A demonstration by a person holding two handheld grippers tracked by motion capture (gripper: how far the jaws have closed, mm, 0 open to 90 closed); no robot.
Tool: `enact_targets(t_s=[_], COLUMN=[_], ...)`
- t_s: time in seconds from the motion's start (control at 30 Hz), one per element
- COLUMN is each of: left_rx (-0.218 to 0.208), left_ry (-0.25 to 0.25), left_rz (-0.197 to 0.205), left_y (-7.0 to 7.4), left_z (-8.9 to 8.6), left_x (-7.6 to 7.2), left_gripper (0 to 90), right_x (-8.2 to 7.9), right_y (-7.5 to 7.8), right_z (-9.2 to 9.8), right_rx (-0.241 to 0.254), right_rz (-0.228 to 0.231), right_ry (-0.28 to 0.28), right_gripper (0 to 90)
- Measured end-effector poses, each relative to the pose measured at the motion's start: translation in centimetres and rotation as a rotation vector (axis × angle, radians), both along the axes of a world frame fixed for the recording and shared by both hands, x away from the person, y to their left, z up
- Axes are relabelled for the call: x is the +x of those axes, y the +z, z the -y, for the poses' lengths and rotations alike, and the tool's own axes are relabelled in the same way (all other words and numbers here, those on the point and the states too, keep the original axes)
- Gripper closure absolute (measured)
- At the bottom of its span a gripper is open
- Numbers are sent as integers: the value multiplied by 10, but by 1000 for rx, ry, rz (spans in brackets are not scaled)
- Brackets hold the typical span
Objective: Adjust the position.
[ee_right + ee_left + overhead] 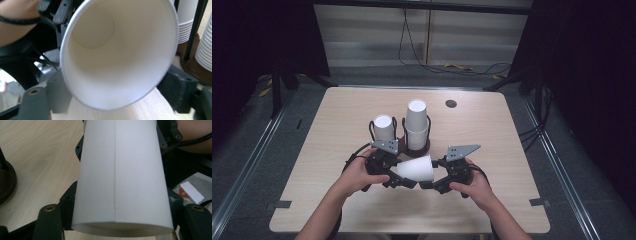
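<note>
A white paper cup [417, 168] lies on its side just above the pale wooden worktop [492, 145], held between the two grippers near the person's edge. In the high view its narrow base points toward the left gripper [402, 182] and its wide mouth toward the right gripper [428, 184]. The left gripper is nearly closed on the cup: in the left gripper view the cup's tapered wall [120, 175], with its vertical seam, runs between the two black jaws, and their pads press on both sides of it near the base end. In the right gripper view the cup's open mouth [117, 52] faces the camera, with the round bottom seen deep inside; the right gripper's jaws stand to either side of the rim, partly apart, and whether the pads touch the rim cannot be told. The person's left hand [357, 175] and right hand [474, 186] each hold their gripper from below the cup. Behind the cup, toward the middle of the worktop, a dark brown round holder with black wire uprights [418, 146] carries a tall stack of white paper cups [416, 122], and a second, shorter stack of white cups [383, 127] stands just beside it on the left. A small dark round hole [451, 104] sits in the worktop farther back.
</note>
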State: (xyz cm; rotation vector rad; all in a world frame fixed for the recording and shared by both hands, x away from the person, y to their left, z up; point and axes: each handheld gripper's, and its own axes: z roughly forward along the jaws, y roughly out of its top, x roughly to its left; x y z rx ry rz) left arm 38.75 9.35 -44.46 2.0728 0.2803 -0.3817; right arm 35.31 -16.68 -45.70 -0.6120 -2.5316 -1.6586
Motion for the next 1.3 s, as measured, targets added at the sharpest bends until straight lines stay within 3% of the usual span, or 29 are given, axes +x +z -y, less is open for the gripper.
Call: enact_targets(t_s=[0.07,0.1,0.13,0.17,0.2,0.23,0.3,0.37,0.43,0.47,0.6,0.73,1.03,1.17,1.3], left_rx=[4,27,42,55,37,25,36,45,42,42,39,62,91,103,93], left_ry=[5,1,-1,-7,-17,-24,-19,-25,-25,-18,-9,-27,-54,-65,-64], left_rz=[8,18,31,34,20,0,19,10,18,19,21,29,21,47,35], left_y=[-1,-1,-3,-3,-4,-4,-2,0,0,1,2,-1,0,1,-1], left_z=[-1,-2,-2,-1,0,2,6,8,8,7,5,7,18,20,21], left_x=[0,1,1,0,-1,-2,-2,-1,-1,-1,-1,-1,-5,-4,-5], left_gripper=[325,322,324,327,331,334,337,339,340,340,339,339,340,340,343], right_x=[-1,-1,0,1,2,2,-1,-2,-2,0,2,3,3,4,4], right_y=[0,0,0,1,1,2,3,3,3,3,4,3,5,5,6], right_z=[1,2,4,7,9,8,3,-1,-1,1,7,6,-2,-2,0], right_rx=[-30,-36,-22,16,49,32,-24,-32,-20,-1,87,130,146,160,160], right_rz=[14,20,23,9,-12,-9,7,3,3,-16,-53,-77,-79,-78,-82], right_ry=[11,13,14,13,4,6,22,35,20,8,-25,-42,-29,-4,7], right_gripper=[301,389,564,510,470,425,384,370,283,244,233,154,121,177,216])
